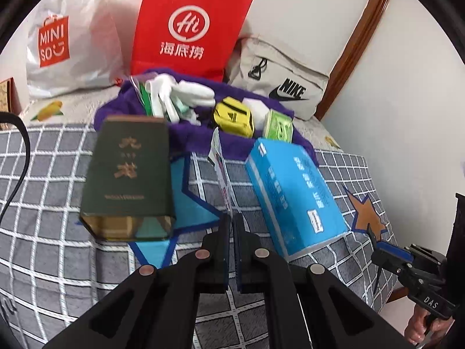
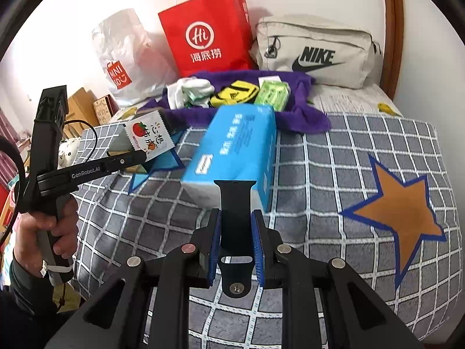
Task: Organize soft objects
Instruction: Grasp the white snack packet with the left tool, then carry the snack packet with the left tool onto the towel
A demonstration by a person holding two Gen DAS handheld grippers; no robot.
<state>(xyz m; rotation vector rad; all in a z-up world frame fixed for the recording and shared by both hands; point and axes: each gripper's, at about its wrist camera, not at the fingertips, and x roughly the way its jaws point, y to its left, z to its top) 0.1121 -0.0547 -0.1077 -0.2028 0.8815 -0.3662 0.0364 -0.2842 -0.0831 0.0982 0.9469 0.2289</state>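
In the left wrist view our left gripper [image 1: 232, 226], low in the frame's centre, is pressed onto a thin snack packet [image 1: 220, 163] seen only edge-on, with a dark green box [image 1: 128, 177] at centre left that the other view almost hides. The right wrist view shows that packet's printed face [image 2: 149, 136] at centre left, pinched by the left gripper [image 2: 142, 155], and our right gripper [image 2: 237, 226] clamping a black strap [image 2: 235, 212]. The blue tissue box [image 2: 235, 151] lies mid-frame on the checked blanket [image 2: 334, 174], before the purple towel [image 2: 302, 116].
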